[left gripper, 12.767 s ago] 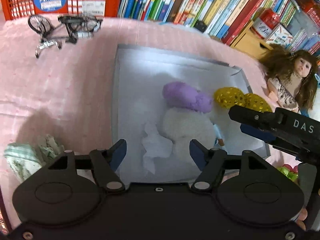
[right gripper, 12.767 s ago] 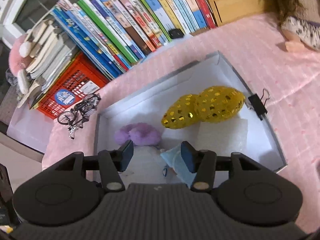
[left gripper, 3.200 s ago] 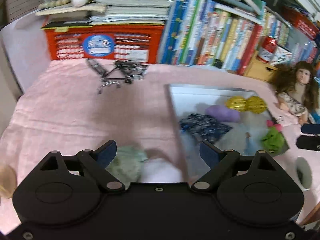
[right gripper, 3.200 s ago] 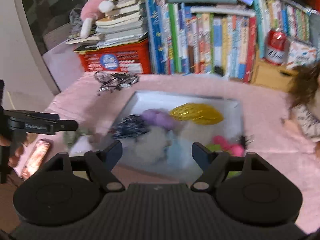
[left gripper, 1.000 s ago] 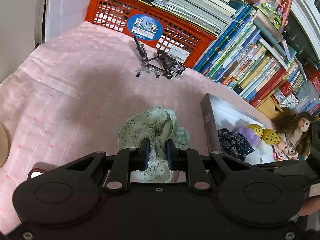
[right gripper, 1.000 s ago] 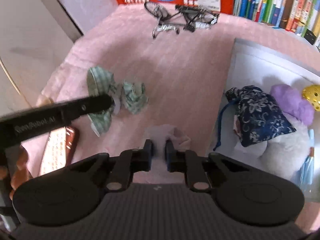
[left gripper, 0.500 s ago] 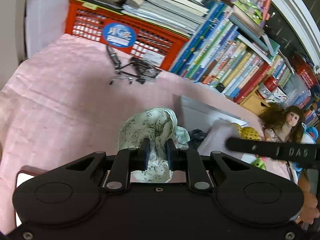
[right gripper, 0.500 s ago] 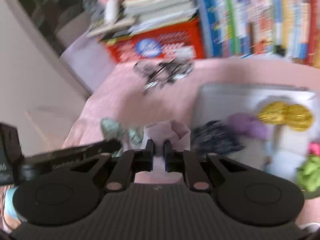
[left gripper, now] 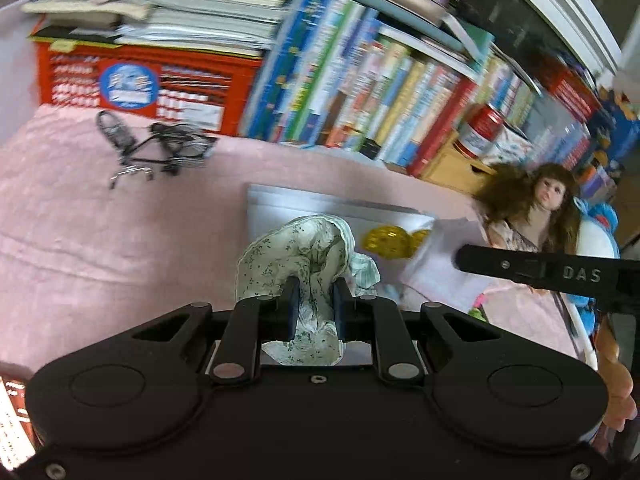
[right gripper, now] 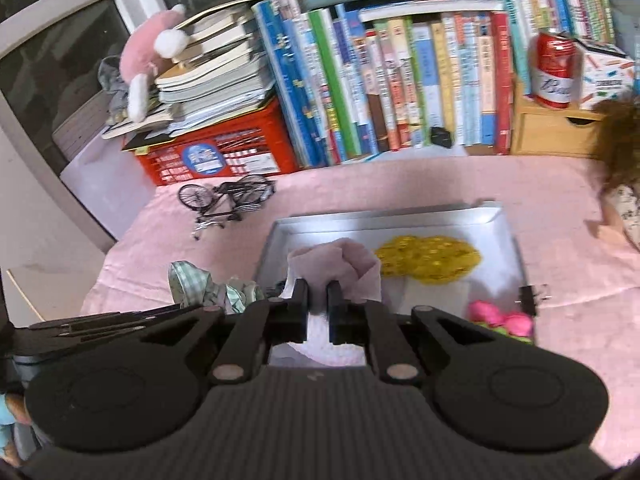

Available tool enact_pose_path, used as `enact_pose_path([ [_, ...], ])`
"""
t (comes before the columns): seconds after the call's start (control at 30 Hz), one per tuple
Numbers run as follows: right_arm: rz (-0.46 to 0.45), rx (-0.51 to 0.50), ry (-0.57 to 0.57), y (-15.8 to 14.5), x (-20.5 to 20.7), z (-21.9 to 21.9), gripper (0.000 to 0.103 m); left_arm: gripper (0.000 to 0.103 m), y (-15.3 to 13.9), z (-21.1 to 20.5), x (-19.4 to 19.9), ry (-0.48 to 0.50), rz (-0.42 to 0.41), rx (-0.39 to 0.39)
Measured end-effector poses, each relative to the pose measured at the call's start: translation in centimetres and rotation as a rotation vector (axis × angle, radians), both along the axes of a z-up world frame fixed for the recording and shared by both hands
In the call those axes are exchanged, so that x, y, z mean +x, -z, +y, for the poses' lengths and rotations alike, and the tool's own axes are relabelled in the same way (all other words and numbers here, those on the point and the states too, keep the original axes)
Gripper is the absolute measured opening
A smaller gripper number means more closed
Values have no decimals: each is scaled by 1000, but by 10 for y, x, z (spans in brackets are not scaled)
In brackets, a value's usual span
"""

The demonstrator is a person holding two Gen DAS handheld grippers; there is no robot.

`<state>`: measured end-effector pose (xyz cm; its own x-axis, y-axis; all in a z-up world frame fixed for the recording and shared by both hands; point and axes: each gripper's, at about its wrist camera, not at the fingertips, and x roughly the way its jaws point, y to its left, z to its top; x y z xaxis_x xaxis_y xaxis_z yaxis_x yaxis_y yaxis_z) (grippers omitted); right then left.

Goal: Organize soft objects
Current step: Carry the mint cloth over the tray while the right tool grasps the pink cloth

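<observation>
Counted on the pink surface
One grey tray, two held cloths, one toy bicycle, one doll, one red crate, one can.

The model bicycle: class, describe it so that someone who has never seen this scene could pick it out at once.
Start at the red crate under the stacked books. On the pink cloth just before it stands the model bicycle, left of the grey tray. It is the only thin black wire-framed thing among soft toys and cloths.

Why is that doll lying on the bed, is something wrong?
Only the doll looks out of place, lying beside the tray, not in it. The green cloth and pink cloth are simply held, one per gripper.
</observation>
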<state>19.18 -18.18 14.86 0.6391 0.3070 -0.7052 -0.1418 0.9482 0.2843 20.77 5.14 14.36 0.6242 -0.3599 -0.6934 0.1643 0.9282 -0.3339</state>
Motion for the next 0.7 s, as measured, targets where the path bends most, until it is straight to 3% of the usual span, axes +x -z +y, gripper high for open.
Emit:
enact_pose_path([
  [0.33,-10,-17,59,6,-8,-42,12,16,-4,-66,3,68,4,57],
  [0.7,-9,-31,132,14,-5,-74,12,16,0,-100,19,77,26,73],
])
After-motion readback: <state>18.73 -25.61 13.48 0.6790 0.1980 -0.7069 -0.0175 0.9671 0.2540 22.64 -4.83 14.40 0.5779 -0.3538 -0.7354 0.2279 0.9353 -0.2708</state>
